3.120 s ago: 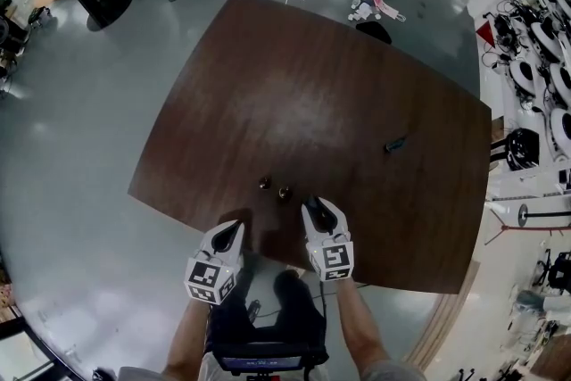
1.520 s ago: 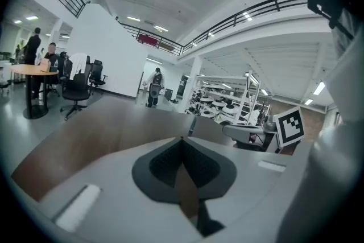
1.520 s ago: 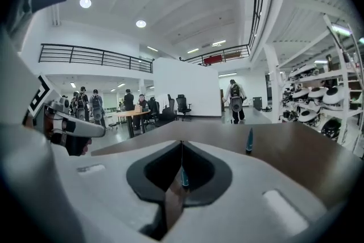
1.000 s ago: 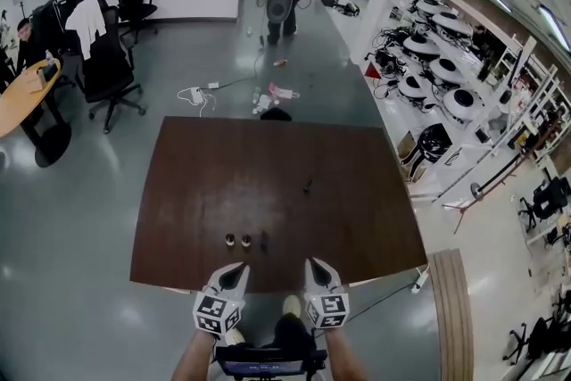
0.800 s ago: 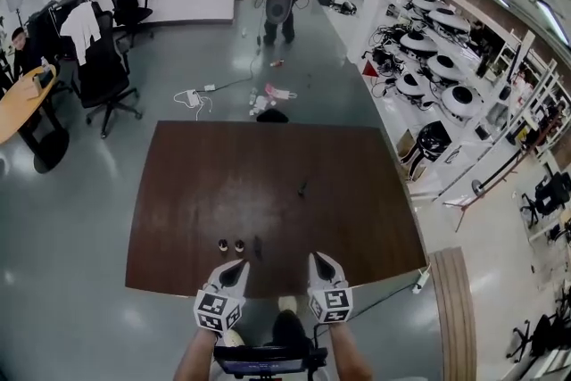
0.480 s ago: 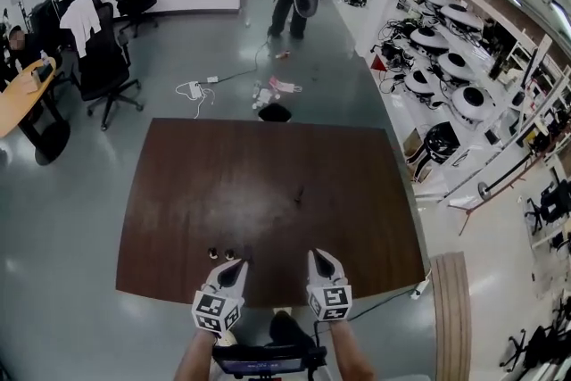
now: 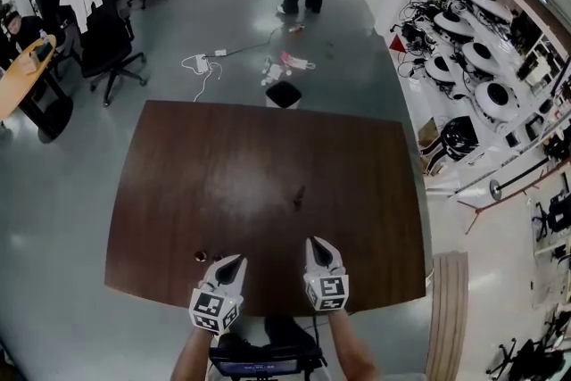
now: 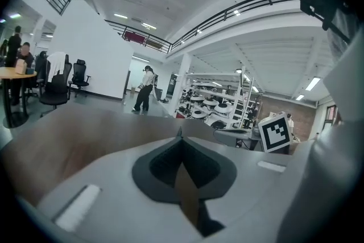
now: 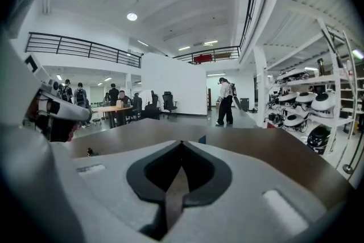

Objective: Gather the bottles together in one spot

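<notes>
Brown tabletop [image 7: 268, 147] out front, both claws poised over its near edge. On the left gripper [image 7: 234, 263] the jaws are pressed together, nothing between them. Same on the right gripper [image 7: 317, 244]: closed tight, empty. Two small bottles [image 7: 200, 256] stand close together just beside the left gripper's tip. One small dark object [image 7: 299, 192] lies well apart, mid-table.

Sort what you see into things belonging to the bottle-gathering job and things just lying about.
Job: small bottles, table, left hand-held gripper, right hand-held gripper.
Lying about: office chair, floor cable, black bin, small dark item mid-table (too small to identify).
</notes>
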